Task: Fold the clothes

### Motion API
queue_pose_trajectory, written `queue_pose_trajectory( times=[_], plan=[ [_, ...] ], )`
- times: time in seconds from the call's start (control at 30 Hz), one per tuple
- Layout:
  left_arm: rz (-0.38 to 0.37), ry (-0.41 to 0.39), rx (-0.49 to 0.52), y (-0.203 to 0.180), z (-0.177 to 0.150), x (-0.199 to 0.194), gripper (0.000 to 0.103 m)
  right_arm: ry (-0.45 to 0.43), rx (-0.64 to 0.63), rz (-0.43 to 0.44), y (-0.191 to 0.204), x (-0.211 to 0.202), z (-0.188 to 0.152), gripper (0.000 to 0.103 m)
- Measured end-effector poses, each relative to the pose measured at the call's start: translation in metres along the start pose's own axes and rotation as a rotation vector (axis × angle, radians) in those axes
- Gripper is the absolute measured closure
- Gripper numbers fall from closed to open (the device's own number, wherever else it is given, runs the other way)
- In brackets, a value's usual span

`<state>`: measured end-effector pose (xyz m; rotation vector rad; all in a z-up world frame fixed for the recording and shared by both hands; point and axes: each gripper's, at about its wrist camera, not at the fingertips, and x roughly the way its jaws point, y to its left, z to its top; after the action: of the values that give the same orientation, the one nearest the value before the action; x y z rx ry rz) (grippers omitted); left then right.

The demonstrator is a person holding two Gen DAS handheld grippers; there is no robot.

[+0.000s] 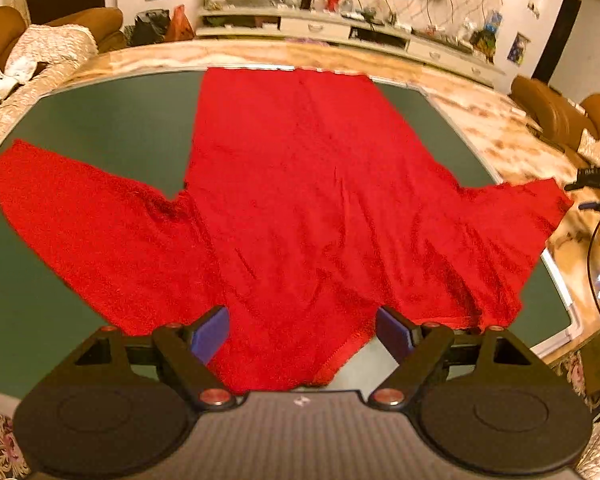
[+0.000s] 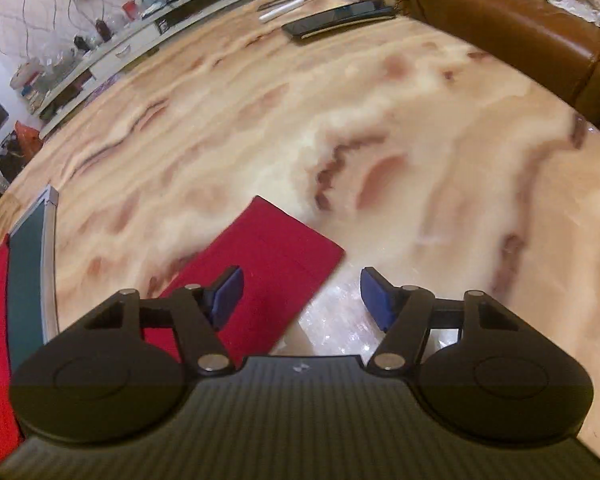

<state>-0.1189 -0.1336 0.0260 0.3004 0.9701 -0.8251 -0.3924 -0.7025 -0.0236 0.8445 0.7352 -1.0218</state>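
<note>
Left wrist, one red shirt (image 1: 300, 200), one green mat (image 1: 112, 120)

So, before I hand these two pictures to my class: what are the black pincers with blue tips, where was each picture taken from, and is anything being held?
Each pincer is a hand-held two-finger gripper that a person carries, one per hand, with a wide-angle camera looking along its fingers. One picture is from the left gripper, the other from the right gripper. A red T-shirt lies spread flat on a green mat on a marble-patterned table. One sleeve reaches off the mat onto the bare table, below the right gripper. Both grippers are open and hold nothing. A dark flat device lies at the table's far end.
</note>
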Motion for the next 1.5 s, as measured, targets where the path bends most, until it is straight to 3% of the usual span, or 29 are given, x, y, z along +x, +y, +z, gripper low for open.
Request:
queue_pose_trajectory(
  times=[0.17,0.2,0.23,0.27,0.33,0.43,0.73,1.03,1.07,1.17,1.3,1.43,1.5],
  plan=[
    [0.004,0.022,0.024,0.0,0.006,0.018,0.019,0.011,-0.028,-0.023,0.01,0.015,0.002,0.052],
    [0.0,0.028,0.025,0.001,0.007,0.021,0.019,0.011,-0.023,-0.027,0.01,0.016,0.004,0.059],
    [0.0,0.038,0.033,0.001,0.008,0.024,0.02,0.012,-0.018,-0.029,0.01,0.016,0.006,0.078],
    [0.0,0.05,0.044,0.0,0.007,0.028,0.02,0.016,-0.009,-0.036,0.008,0.017,0.007,0.089],
    [0.003,0.079,0.067,-0.003,0.007,0.036,0.022,0.022,0.011,-0.023,0.003,0.018,0.01,0.098],
    [0.025,0.126,0.098,-0.004,0.002,0.048,0.027,0.003,-0.002,-0.041,0.003,0.02,0.016,0.099],
    [0.006,0.122,0.132,0.0,-0.005,0.049,0.027,-0.063,-0.09,-0.151,0.027,0.027,0.041,0.1],
    [0.012,0.119,0.166,-0.006,-0.006,0.046,0.023,-0.044,-0.157,-0.234,0.048,0.049,0.041,0.098],
    [0.013,0.123,0.174,-0.007,-0.006,0.045,0.023,-0.038,-0.156,-0.243,0.049,0.049,0.041,0.095],
    [0.007,0.124,0.192,-0.008,-0.005,0.041,0.024,-0.02,-0.142,-0.26,0.052,0.042,0.043,0.069],
    [-0.021,0.057,0.188,-0.002,-0.001,0.018,0.023,-0.077,-0.115,-0.199,0.063,0.012,0.033,0.064],
    [0.009,0.025,0.145,0.022,0.002,0.002,0.022,-0.062,-0.247,-0.055,0.108,-0.016,0.001,0.063],
    [0.028,0.028,0.092,0.041,0.003,-0.001,0.022,-0.035,-0.31,0.06,0.139,-0.029,-0.026,0.063]
  ],
)
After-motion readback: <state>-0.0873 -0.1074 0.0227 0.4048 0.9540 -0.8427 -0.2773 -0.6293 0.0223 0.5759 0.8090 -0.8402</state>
